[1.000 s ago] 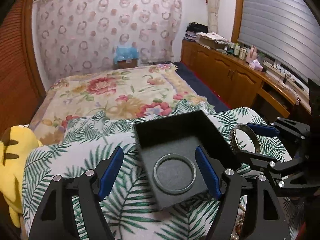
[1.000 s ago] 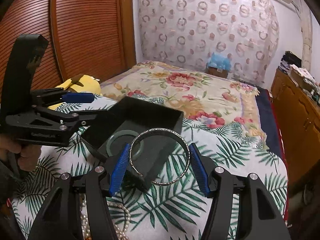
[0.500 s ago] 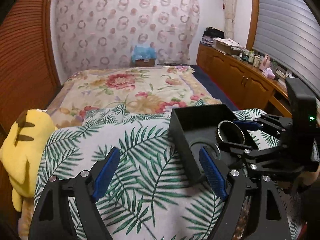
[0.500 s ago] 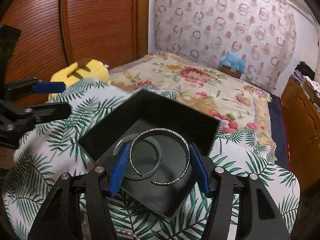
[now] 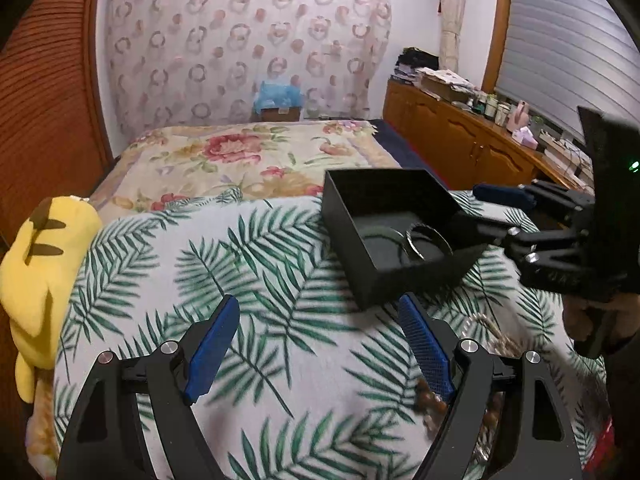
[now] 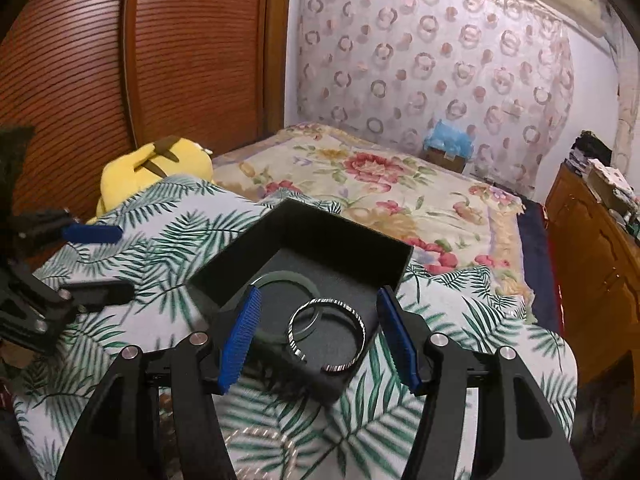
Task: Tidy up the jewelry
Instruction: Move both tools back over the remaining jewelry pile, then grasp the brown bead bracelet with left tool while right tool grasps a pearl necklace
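A black open box [image 6: 362, 246] sits on the palm-leaf cloth [image 6: 180, 232]. Inside lie a green bangle [image 6: 280, 276] and a silver open cuff bracelet [image 6: 352, 312], which partly overlaps the bangle. My right gripper [image 6: 318, 334] is open just above the box's near edge, with the cuff lying free between its fingers. In the left wrist view the box [image 5: 352, 248] is at right with both rings [image 5: 424, 240] inside. My left gripper [image 5: 320, 352] is open and empty over the cloth, left of the box. The right gripper [image 5: 496, 216] reaches in from the right.
A yellow plush toy [image 5: 40, 264] lies at the cloth's left edge. Loose pearl and bead strands [image 5: 432, 400] lie on the cloth near me, also in the right wrist view [image 6: 260, 444]. Floral bed [image 5: 248, 160] behind, wooden cabinets [image 5: 472, 148] at right.
My right gripper opened and the silver cuff dropped into the box beside the green bangle. My left gripper has moved left, away from the box.
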